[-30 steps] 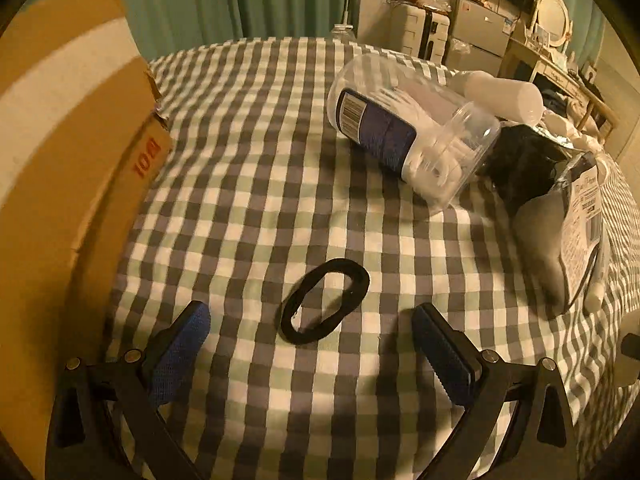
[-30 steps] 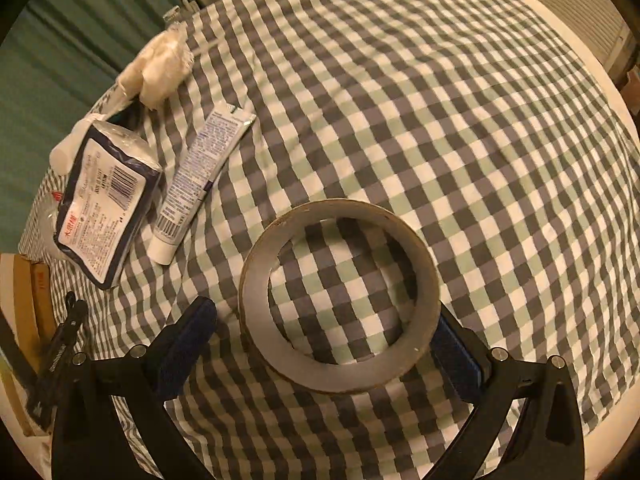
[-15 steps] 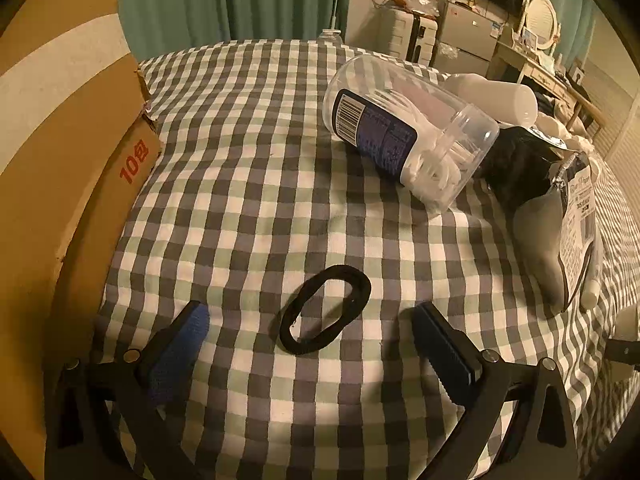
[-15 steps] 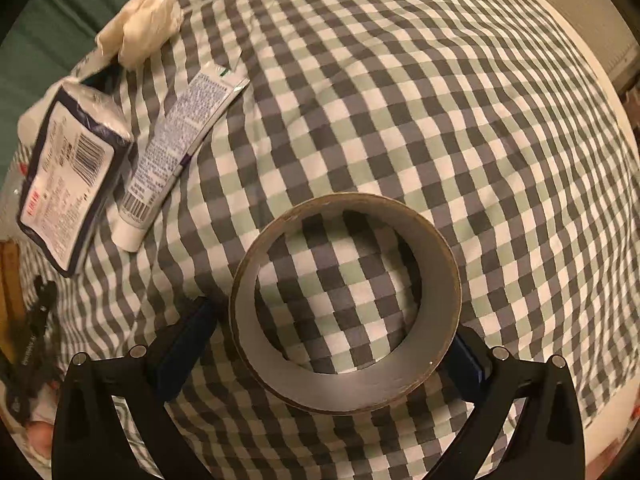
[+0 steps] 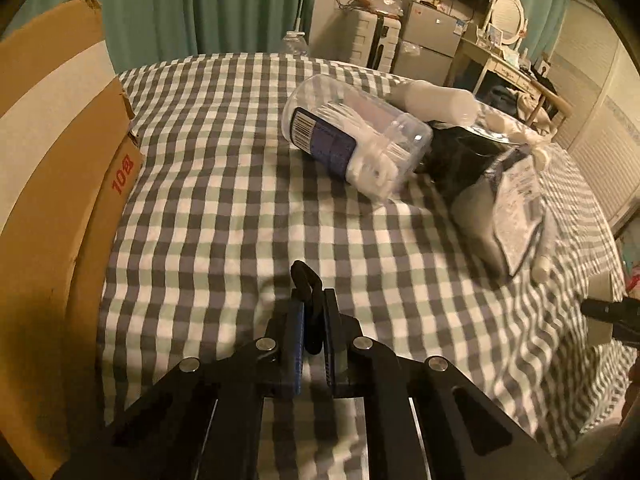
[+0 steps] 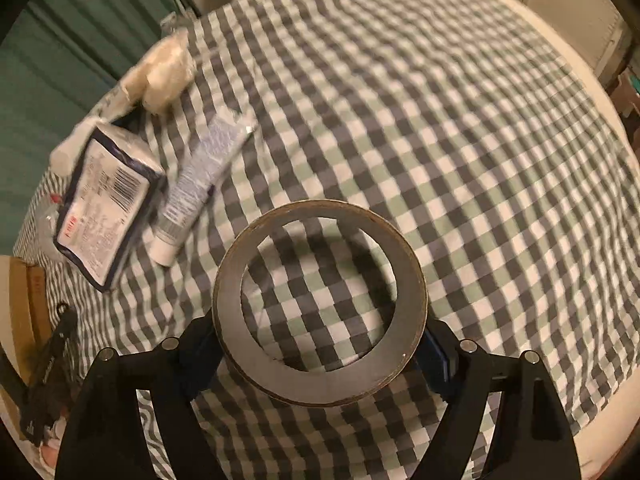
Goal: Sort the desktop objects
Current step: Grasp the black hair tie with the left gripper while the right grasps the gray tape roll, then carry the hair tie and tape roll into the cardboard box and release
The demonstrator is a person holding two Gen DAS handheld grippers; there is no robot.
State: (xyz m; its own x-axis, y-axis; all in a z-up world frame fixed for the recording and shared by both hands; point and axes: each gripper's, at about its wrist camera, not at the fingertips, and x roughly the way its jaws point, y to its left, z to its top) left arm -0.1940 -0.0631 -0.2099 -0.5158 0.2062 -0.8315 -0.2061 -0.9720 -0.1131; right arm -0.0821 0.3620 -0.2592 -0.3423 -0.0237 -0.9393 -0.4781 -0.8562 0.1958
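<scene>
**Both claws loaded, box on the left**

The left claw (image 5: 311,322) is clamped on the hair tie (image 5: 306,280); the right claw (image 6: 320,344), jaws just closing, grips the tape roll (image 6: 320,302). The cardboard box (image 5: 60,160) stands beside the left claw, nearer that hand

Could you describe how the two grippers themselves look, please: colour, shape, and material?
The left gripper and the right gripper look alike: matte black angular link arms with open slots, round silver rivets at the joints, and blue pads inside the fingers.
</scene>
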